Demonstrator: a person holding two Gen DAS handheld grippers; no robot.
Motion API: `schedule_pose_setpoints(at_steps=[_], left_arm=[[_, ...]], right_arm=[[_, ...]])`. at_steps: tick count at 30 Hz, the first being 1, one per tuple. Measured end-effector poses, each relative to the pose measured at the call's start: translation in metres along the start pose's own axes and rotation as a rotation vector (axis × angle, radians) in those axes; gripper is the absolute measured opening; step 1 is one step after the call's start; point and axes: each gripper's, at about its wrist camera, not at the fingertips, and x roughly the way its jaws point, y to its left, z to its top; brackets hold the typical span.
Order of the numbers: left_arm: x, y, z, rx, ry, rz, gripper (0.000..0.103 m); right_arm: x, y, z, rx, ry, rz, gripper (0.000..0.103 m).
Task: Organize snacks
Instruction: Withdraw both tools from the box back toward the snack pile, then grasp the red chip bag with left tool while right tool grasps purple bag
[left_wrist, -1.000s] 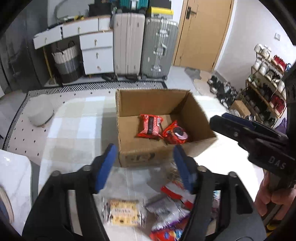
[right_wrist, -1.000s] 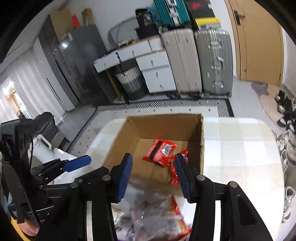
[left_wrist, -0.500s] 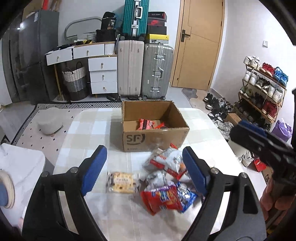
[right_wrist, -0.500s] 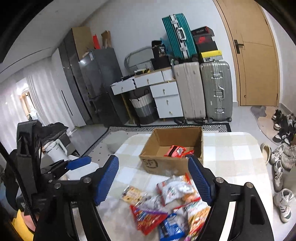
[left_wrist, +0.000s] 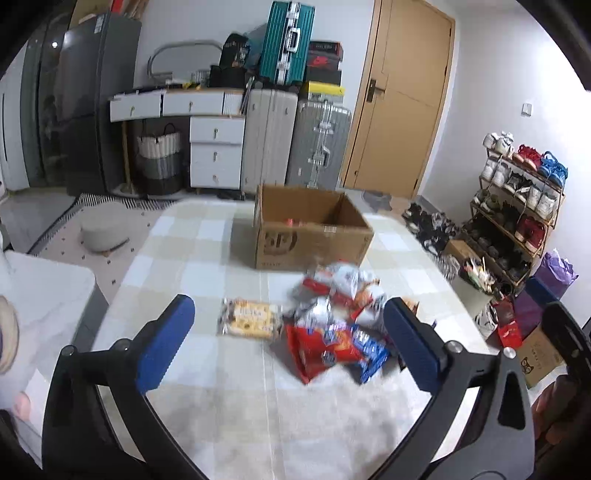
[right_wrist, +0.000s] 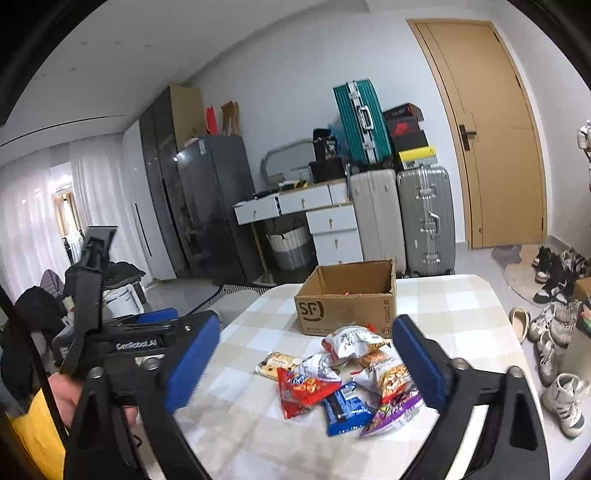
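Observation:
An open cardboard box (left_wrist: 314, 240) stands at the far side of the checked table (left_wrist: 192, 236), with red packs (left_wrist: 295, 222) just showing inside. In front of it lies a pile of snack bags (left_wrist: 332, 317), with a yellow biscuit pack (left_wrist: 249, 318) to its left. My left gripper (left_wrist: 288, 308) hovers near the table's front edge, short of the pile; its jaws are opening and nothing is between them. My right gripper (right_wrist: 306, 330) is likewise back from the pile (right_wrist: 343, 376) and box (right_wrist: 347, 302), jaws opening and empty. A hand holds the left gripper (right_wrist: 122, 343) at the left of the right wrist view.
Suitcases (left_wrist: 295, 140), white drawers (left_wrist: 216, 151) and a door (left_wrist: 402, 103) line the far wall. A shoe rack (left_wrist: 517, 199) and loose shoes (right_wrist: 554, 325) stand right of the table. A white seat (left_wrist: 40, 295) is by the table's left edge.
Both grippers have pulled back from over the box toward the table's near side and opened wide. The box now looks smaller and farther, and the snack pile has come fully into view.

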Motion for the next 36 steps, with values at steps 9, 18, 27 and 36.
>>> schedule_pose_setpoints(at_steps=[9,18,27,36], left_arm=[[0.078,-0.005,-0.04,0.0,0.184,-0.047,0.102],[0.151,-0.017,-0.053,-0.025,0.304,-0.087,0.102],[0.196,-0.025,-0.054,-0.07,0.376,-0.144,0.1],[0.199,-0.024,-0.064,-0.09,0.397,-0.186,0.056]], right_arm=[[0.008,-0.012,-0.042,-0.004,0.027,0.035,0.098],[0.045,-0.055,-0.072,0.1,0.114,0.013,0.101],[0.064,-0.087,-0.085,0.182,0.14,0.027,0.101],[0.076,-0.099,-0.094,0.222,0.169,0.026,0.101]])
